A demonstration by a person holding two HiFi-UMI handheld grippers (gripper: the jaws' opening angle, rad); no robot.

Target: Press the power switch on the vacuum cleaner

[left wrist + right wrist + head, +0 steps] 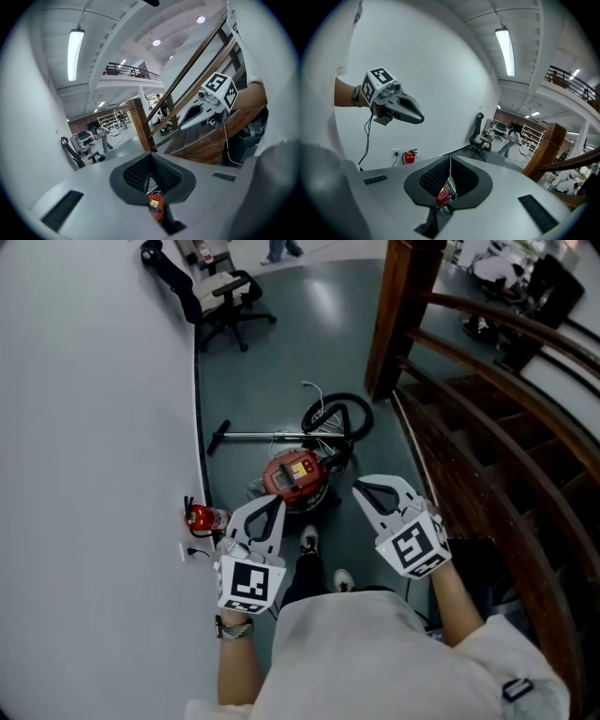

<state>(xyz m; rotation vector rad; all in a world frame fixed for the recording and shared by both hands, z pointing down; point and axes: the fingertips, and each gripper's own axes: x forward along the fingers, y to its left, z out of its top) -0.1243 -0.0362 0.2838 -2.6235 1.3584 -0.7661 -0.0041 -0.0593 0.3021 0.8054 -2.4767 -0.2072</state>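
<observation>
A red vacuum cleaner (295,476) sits on the grey floor by the wall, with its black hose (339,415) coiled behind it and its wand (253,436) lying to the left. Both grippers hang in the air above and in front of it, apart from it. My left gripper (273,503) is shut with nothing in it, and so is my right gripper (360,488). In the left gripper view the vacuum cleaner (156,204) shows below the closed jaws (151,157). It peeks the same way (444,194) under the closed right jaws (450,159).
A white wall (94,427) runs along the left, with a fire extinguisher (200,517) at its foot. A wooden staircase railing (487,427) and post (398,315) close off the right. A black office chair (220,296) stands farther back. The person's shoes (308,540) are just short of the vacuum.
</observation>
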